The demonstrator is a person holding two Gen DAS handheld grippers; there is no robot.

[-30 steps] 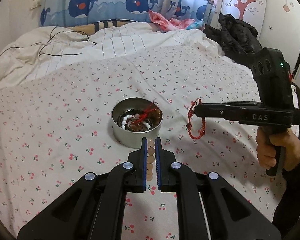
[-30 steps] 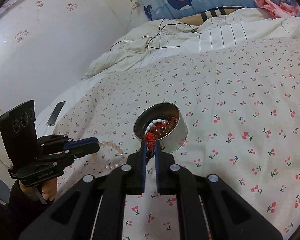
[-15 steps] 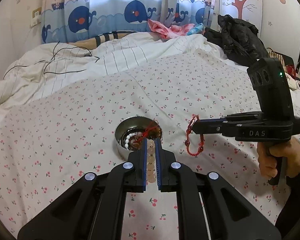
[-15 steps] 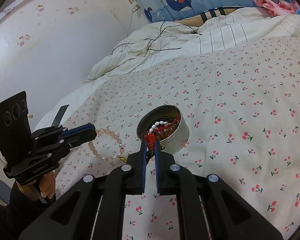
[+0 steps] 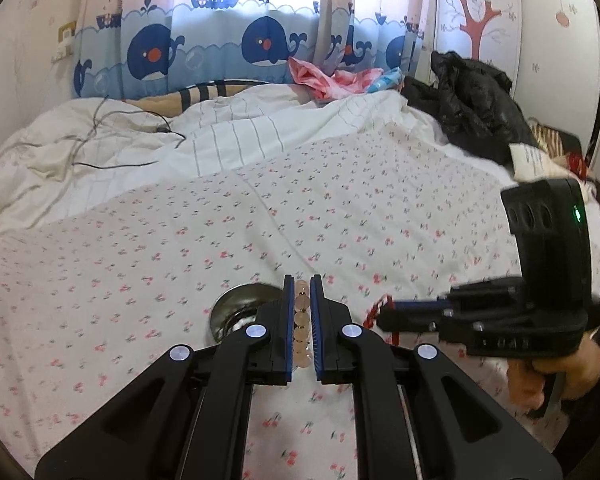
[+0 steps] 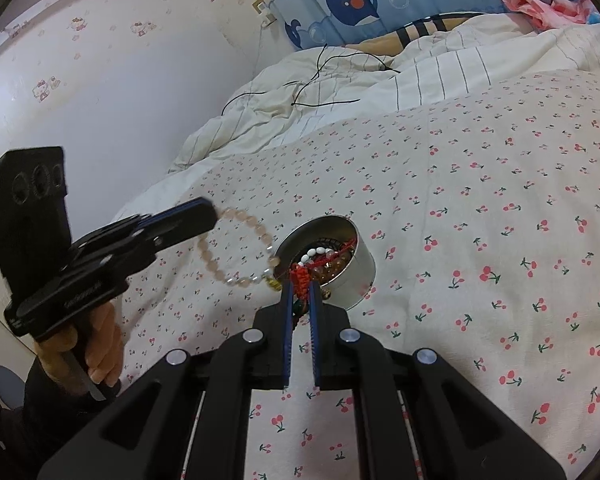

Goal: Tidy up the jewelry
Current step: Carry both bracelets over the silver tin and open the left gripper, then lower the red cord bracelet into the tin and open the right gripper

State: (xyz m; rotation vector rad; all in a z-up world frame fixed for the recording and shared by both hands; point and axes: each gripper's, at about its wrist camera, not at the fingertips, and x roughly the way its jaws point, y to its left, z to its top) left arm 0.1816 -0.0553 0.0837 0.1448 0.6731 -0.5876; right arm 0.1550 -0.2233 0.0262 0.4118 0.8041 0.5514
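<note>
Jewelry: two bracelets were held in the air, one per gripper, above and beside a round metal tin [image 6: 332,258] on the cherry-print bedsheet [image 6: 480,216].
Left gripper [image 5: 301,292]: jaws were clamped on a pale pink bead bracelet [image 6: 236,248]; in the right wrist view the loop hung free from the jaw tips, its lowest beads and a small gold charm just beside the tin's near-left rim.
Right gripper [image 6: 300,286]: jaws were clamped on a red cord bracelet [image 6: 300,276]; the knotted part bunched at the jaw tips, over the tin's near edge.
Tin contents: white beads, amber-brown beads and red cord already lay inside; an exact count could not be made out.
Step in hand (judged): carrying both pieces to the tin for deposit.
Progress (judged): partway, with some pieces in and two yet to be released.
Doing it well: bring one loop at a time fully over the opening, so that the hanging part sits inside the rim before the jaws part.
Order: the red cord looked nearer to centre, so it should go first; the bead loop needs a shift toward the middle of the tin.
Risk: the two bracelets hung near each other and could tangle; a loop draped over the rim would slide out onto the sheet.
Handling: the tin stood on a soft bed, so a knock on the rim could tip it; lower gently and avoid pressing on it.
</note>
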